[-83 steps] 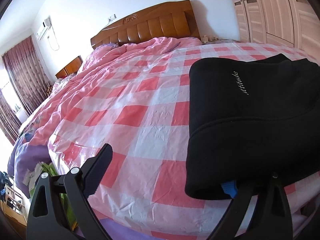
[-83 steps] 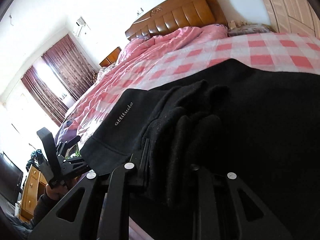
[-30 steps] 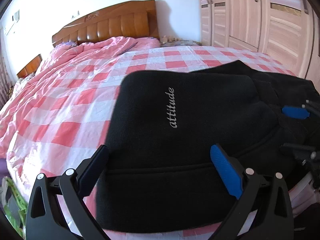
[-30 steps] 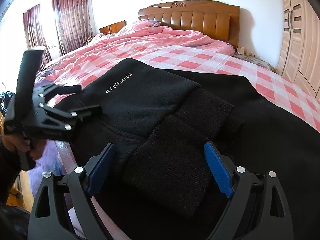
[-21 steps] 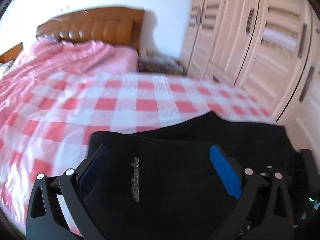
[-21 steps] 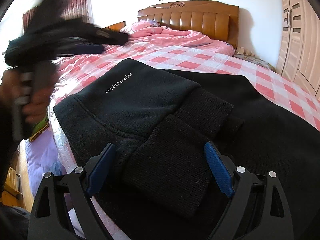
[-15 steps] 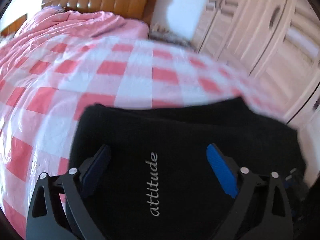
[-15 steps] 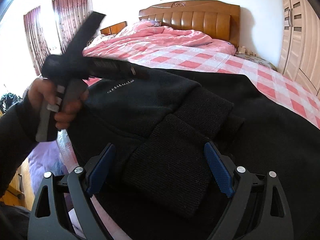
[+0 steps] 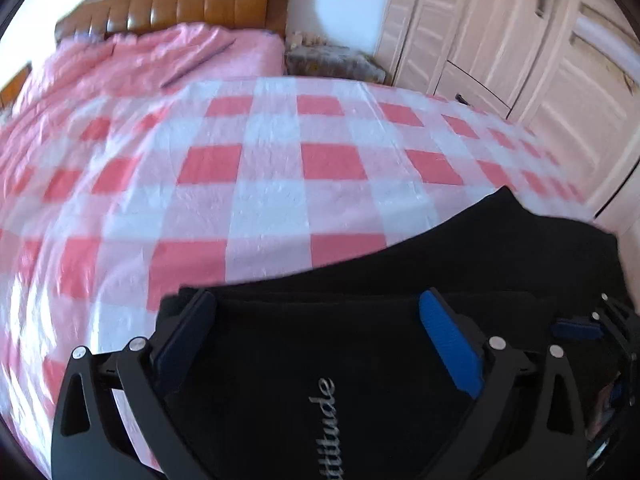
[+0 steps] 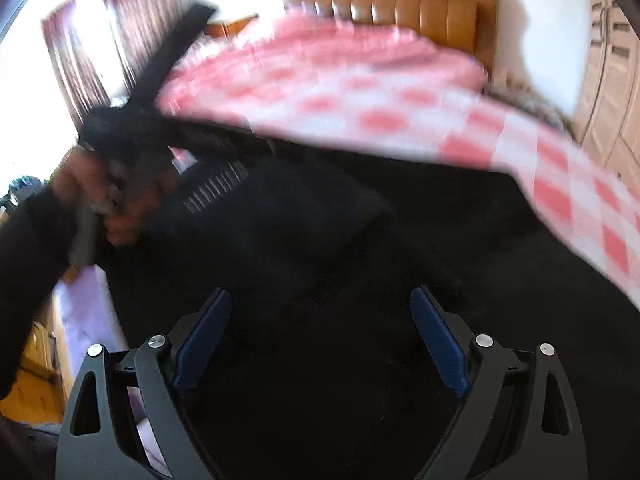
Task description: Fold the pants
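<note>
So the room is a bedroom, and most of it is taken up by a big bed (image 9: 280, 184) covered with a pink-and-white checked sheet (image 9: 336, 160). A rumpled pink duvet (image 9: 132, 60) is bunched up at the far end against a padded brown wooden headboard (image 9: 180, 4). Along the right wall there's a row of pale wardrobe doors (image 9: 520, 40), and a cluttered little bedside stand (image 9: 332, 60) sits in the corner between headboard and wardrobe. The right wrist view, which is pretty blurry, also shows dark red curtains (image 10: 76, 56) at a bright window on the left.

The black pants (image 9: 360, 340) lie folded over at the near edge of the bed, with silver "attitude" lettering (image 9: 324, 428) on the top layer, running away from the camera.

The left hand-held gripper (image 9: 316, 332) sits right over that top layer with its blue pads spread wide apart, not pinching anything. The right hand-held gripper (image 10: 320, 328) is also spread wide above the black fabric, nothing between its pads. In the right view you can see the person's left hand (image 10: 96, 196) wrapped around the other gripper's handle, smeared with motion blur.
</note>
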Demonstrator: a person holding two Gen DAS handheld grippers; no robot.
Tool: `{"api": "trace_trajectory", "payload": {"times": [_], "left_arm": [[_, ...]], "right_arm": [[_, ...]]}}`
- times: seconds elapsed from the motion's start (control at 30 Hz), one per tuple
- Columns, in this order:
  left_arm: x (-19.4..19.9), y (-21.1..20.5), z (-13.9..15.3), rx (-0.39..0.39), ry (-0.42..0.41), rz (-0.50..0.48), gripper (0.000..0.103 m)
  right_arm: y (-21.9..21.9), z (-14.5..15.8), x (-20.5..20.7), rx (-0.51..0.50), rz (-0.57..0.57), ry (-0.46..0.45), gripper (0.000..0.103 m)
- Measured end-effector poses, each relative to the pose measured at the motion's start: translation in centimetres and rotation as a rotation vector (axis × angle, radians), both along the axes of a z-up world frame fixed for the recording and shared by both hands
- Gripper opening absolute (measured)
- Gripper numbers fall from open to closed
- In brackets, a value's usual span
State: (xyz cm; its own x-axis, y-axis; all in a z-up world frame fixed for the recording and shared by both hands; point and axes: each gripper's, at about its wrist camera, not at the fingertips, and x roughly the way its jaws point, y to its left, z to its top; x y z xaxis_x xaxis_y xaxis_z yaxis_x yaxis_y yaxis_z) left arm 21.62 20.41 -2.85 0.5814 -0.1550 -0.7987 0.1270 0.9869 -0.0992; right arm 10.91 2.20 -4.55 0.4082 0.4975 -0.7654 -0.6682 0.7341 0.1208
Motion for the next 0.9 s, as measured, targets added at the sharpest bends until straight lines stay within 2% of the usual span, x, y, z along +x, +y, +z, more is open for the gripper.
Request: {"api": "trace_trajectory", "payload": {"times": [0.1, 0.2, 0.3, 0.37, 0.5, 0.57, 0.63, 0.67, 0.73, 0.77, 0.9], "left_arm": [[-0.2, -0.6, 0.0, 0.057, -0.013, 0.001, 0.101], [-1.6, -0.7, 1.4, 0.11, -0.096, 0.068, 0.101], [-5.2, -1.0, 3.9, 0.084, -0.17, 0.083, 0.101], [-7.0, -1.4, 4.3, 0.102, -0.181, 0.099, 0.101], [-11.6, -2.3, 2.6, 0.151, -0.171, 0.112, 0.101], [-12.7, -2.5, 1.1, 0.21, -0.158, 0.125, 0.101], [-12.9, -2.4, -0.7, 0.243, -0.12, 0.127, 0.101], [-12.9, -2.0, -1.4, 0.239, -0.112, 0.13, 0.102], [-13.4, -1.0, -1.9, 0.167, -0.137, 0.143, 0.102], [-13.4, -0.8, -1.9, 0.156, -0.139, 0.144, 0.102], [-13.5, -0.8, -2.0, 0.162, -0.148, 0.146, 0.102]], "right_arm": [[-0.6, 0.3, -0.2, 0.033, -0.004, 0.004, 0.09], [-2.5, 1.3, -0.8, 0.087, -0.065, -0.011, 0.09], [-4.2, 2.5, -1.6, 0.155, -0.097, -0.006, 0.091], [-4.6, 3.1, -2.4, 0.181, -0.082, 0.013, 0.091], [-3.8, 2.8, -4.9, 0.151, -0.017, -0.004, 0.091], [-3.3, 1.9, -5.5, 0.105, -0.009, -0.016, 0.092], [-3.1, 0.1, -5.5, 0.061, -0.022, 0.021, 0.096], [-3.4, -0.2, -5.6, 0.09, -0.026, 0.015, 0.096], [-3.3, -0.3, -5.7, 0.086, -0.023, 0.005, 0.097], [-3.2, -0.3, -5.8, 0.077, -0.022, 0.004, 0.097], [-3.3, -0.4, -5.6, 0.081, -0.024, 0.005, 0.097]]}}
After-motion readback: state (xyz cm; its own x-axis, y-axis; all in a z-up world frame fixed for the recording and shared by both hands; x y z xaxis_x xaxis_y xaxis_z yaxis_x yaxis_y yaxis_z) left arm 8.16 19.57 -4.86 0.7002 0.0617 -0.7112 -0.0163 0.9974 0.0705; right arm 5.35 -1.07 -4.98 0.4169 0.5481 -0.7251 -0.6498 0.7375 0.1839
